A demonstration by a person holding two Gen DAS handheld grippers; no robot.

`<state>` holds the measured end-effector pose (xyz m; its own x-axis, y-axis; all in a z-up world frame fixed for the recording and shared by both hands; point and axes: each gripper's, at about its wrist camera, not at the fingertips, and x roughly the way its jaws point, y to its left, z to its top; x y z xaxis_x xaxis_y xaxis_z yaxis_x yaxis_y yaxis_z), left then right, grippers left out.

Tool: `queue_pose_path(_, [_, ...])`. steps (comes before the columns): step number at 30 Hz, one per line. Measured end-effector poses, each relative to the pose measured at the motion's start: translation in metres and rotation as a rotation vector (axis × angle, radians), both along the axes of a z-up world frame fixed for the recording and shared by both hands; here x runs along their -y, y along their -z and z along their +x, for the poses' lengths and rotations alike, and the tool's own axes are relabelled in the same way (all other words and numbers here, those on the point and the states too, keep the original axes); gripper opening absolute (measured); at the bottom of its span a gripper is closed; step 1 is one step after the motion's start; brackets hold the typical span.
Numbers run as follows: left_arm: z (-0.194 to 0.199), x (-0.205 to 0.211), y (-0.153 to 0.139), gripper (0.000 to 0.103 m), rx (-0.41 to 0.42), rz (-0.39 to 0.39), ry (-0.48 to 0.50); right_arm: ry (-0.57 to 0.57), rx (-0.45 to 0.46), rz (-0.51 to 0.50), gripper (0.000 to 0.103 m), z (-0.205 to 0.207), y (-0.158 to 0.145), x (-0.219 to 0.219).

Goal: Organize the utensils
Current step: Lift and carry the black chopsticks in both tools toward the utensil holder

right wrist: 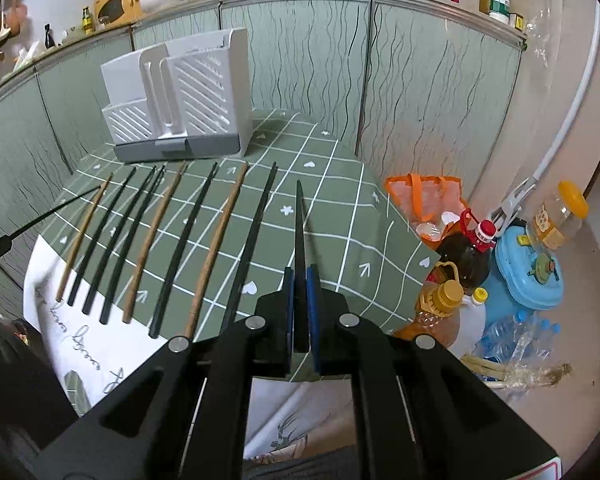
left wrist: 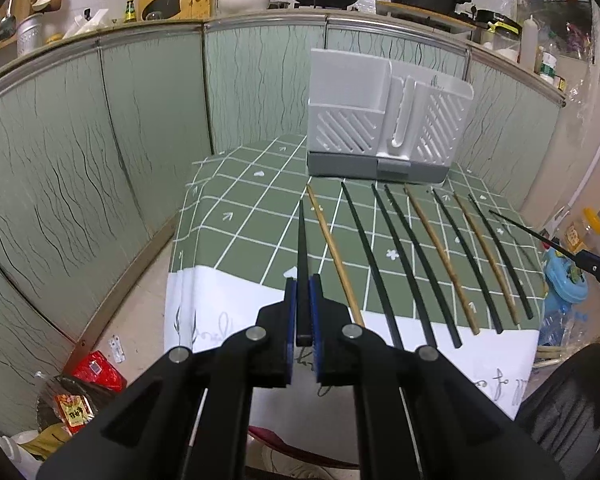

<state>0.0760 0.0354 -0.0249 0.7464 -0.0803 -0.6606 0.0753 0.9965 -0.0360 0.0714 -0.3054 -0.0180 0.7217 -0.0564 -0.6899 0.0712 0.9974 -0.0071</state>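
Each gripper grips one black chopstick above the table. In the left wrist view my left gripper [left wrist: 303, 280] is shut on a black chopstick [left wrist: 302, 240] that points forward over the table's left part. In the right wrist view my right gripper [right wrist: 300, 274] is shut on another black chopstick [right wrist: 299, 224]. Several black and wooden chopsticks [left wrist: 416, 256] [right wrist: 172, 240] lie side by side on the green checked tablecloth [left wrist: 252, 216] [right wrist: 340, 208]. Behind them stands a white slotted utensil holder [left wrist: 384, 120] [right wrist: 180, 100] on a grey base. At the left wrist view's right edge, the right gripper's chopstick [left wrist: 540, 236] shows.
Green patterned cabinet fronts [left wrist: 100, 140] wall in the table at the back and left. Bottles [right wrist: 460, 252], a blue container [right wrist: 528, 272] and an orange bag [right wrist: 424, 196] crowd the floor to the right. Red packets [left wrist: 96, 372] lie on the floor at the left.
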Motion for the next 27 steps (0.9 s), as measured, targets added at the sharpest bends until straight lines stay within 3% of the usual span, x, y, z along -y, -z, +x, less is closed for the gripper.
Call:
queue_pose_path(15, [0.005,-0.007,-0.058,0.008,0.06,0.008,0.005,-0.014,0.099,0.03,0.006,0.007,-0.068,0.004])
queue_pose_path(27, [0.035,-0.007,-0.094,0.008,0.095,0.017,0.012,-0.032,0.14,0.033,0.006,0.037,-0.105,0.011])
